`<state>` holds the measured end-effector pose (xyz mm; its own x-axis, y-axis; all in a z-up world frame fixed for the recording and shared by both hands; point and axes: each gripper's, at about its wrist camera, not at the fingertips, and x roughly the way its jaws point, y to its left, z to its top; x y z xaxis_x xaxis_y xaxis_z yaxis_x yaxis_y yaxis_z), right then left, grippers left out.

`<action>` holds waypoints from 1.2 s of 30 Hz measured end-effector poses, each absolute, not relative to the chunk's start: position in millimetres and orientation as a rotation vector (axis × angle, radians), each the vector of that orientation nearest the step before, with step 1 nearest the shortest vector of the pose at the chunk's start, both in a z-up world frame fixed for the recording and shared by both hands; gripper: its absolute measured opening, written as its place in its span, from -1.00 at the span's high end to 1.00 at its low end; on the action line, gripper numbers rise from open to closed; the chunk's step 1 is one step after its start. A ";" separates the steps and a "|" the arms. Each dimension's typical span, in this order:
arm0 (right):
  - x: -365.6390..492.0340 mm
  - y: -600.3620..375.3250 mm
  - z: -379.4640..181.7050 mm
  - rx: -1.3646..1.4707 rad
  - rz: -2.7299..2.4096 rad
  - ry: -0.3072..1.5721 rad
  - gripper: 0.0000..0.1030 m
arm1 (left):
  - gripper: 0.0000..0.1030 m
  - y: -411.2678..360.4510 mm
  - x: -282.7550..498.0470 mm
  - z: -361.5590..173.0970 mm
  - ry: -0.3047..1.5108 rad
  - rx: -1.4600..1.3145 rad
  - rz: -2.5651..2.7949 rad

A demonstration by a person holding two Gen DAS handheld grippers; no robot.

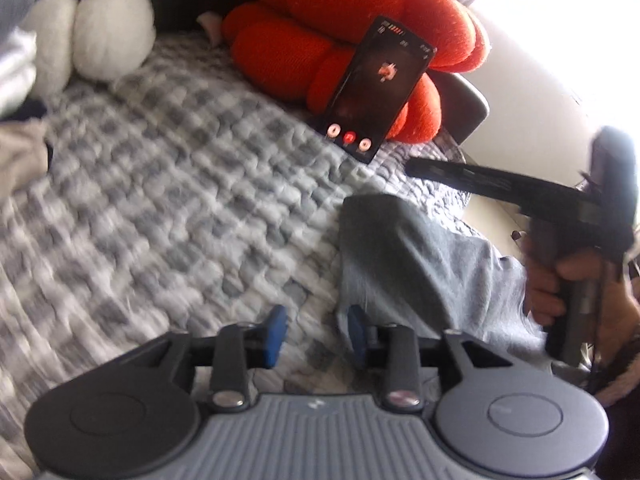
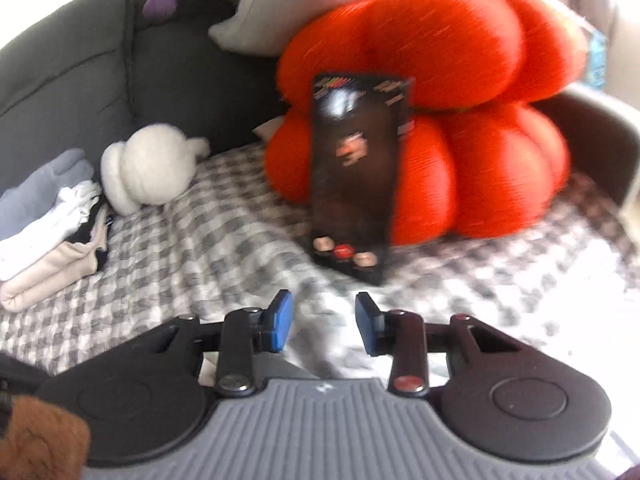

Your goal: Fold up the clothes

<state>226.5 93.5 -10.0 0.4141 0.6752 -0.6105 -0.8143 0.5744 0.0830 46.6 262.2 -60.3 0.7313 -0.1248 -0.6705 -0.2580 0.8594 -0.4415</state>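
Two tools, left (image 1: 318, 334) & right (image 2: 324, 322), both spread, empty; phone (image 2: 354, 172) txt unreadable.

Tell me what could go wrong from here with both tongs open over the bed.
The phone only leans on the orange cushion, directly ahead of the right tongs; a forward sweep might topple it. The folded stack sits at the quilt's edge, where a dragged garment may disturb it. The left tongs hover beside the grey cloth and could pinch quilt with it.

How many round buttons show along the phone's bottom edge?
3, in a row on the phone propped against the orange cushion: pale left, red middle, pale right.
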 end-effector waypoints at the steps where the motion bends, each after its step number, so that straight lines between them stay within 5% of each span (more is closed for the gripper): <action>1: 227.5 82.1 -5.8 -0.237 0.927 0.646 0.25 | 0.25 261.2 49.3 -58.2 0.755 -0.534 0.063; 23: 194.1 -230.7 1.0 -0.028 0.447 0.704 0.18 | -0.17 102.1 167.4 -23.6 0.722 -0.126 -0.274; 36: 184.4 -310.5 -49.8 0.195 0.390 0.715 0.18 | -0.19 125.8 236.7 -47.8 0.738 -0.163 -0.258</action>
